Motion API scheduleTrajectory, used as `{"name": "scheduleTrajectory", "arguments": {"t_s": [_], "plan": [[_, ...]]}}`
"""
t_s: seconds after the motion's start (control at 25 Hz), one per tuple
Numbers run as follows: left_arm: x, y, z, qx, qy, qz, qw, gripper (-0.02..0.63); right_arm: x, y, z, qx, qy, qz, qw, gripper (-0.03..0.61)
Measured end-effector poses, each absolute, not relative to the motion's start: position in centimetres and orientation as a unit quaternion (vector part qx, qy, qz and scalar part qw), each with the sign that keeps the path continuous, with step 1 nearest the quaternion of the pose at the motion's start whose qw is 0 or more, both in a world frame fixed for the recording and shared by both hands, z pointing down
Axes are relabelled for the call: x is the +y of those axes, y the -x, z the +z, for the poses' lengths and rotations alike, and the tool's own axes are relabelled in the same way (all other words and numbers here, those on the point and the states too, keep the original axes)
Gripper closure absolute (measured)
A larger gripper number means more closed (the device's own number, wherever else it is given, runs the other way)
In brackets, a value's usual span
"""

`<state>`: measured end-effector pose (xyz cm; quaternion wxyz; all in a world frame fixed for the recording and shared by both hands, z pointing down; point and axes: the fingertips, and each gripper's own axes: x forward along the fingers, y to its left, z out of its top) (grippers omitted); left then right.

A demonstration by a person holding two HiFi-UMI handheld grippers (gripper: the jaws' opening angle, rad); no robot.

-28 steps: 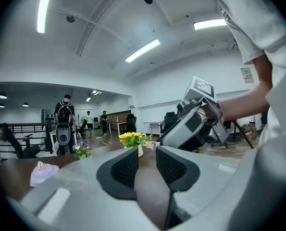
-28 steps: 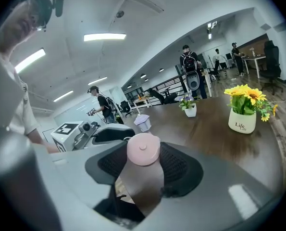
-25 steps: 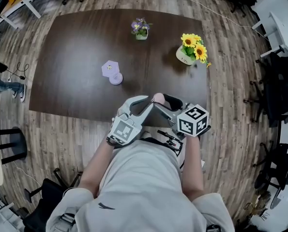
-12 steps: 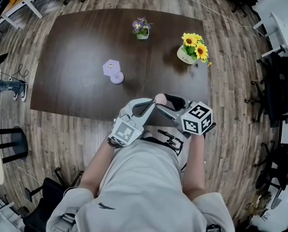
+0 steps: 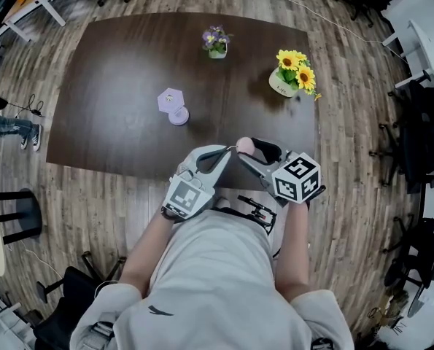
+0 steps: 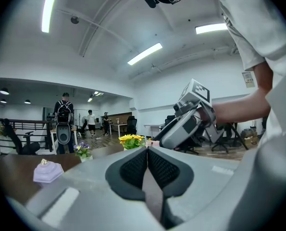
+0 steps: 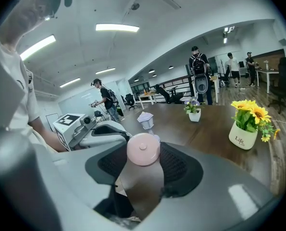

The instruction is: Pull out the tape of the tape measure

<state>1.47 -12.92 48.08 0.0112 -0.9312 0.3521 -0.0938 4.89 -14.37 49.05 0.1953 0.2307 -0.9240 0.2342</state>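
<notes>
Pink tape measure [image 7: 143, 149], likely light and slick, sits pinched in my right fingers [image 7: 181, 165]; left fingers [image 6: 133, 168] press together; I'd pull its tab.

Jaws of left gripper [image 5: 227, 151]: apart a second ago, now closed together, tips just beside the pink tape measure [image 5: 245, 146]. Cannot tell whether anything is pinched between them.
</notes>
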Motion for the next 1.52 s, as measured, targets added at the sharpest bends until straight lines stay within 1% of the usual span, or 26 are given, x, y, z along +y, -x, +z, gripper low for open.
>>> {"name": "scheduleTrajectory", "arguments": {"t_s": [0.28,0.48,0.6,0.88,1.08,1.32,1.52], "plan": [[-13.9,1.2,48.7,0.387,0.918,-0.091,-0.009,0.603,-15.2,-5.9,49.8,-0.915,-0.258,0.226,0.212,0.364],[-14.8,4.1,49.5,0.43,0.898,-0.077,-0.041,0.603,-16.1,-7.5,50.4,-0.902,-0.296,0.226,0.22,0.364],[-14.9,5.1,49.9,0.44,0.893,-0.079,-0.05,0.603,-16.4,-8.5,50.5,-0.898,-0.308,0.228,0.217,0.364],[-15.3,7.4,50.5,0.476,0.873,-0.063,-0.08,0.603,-16.9,-10.5,51.5,-0.881,-0.347,0.219,0.236,0.364],[-15.6,8.4,51.4,0.486,0.867,-0.067,-0.092,0.603,-17.4,-12.0,52.5,-0.865,-0.378,0.218,0.248,0.364],[-16.6,11.0,51.7,0.518,0.847,-0.058,-0.102,0.603,-18.2,-14.9,53.0,-0.844,-0.421,0.225,0.244,0.364],[-16.9,11.3,52.3,0.522,0.844,-0.07,-0.105,0.603,-18.4,-16.4,53.5,-0.833,-0.438,0.232,0.244,0.364]]}}
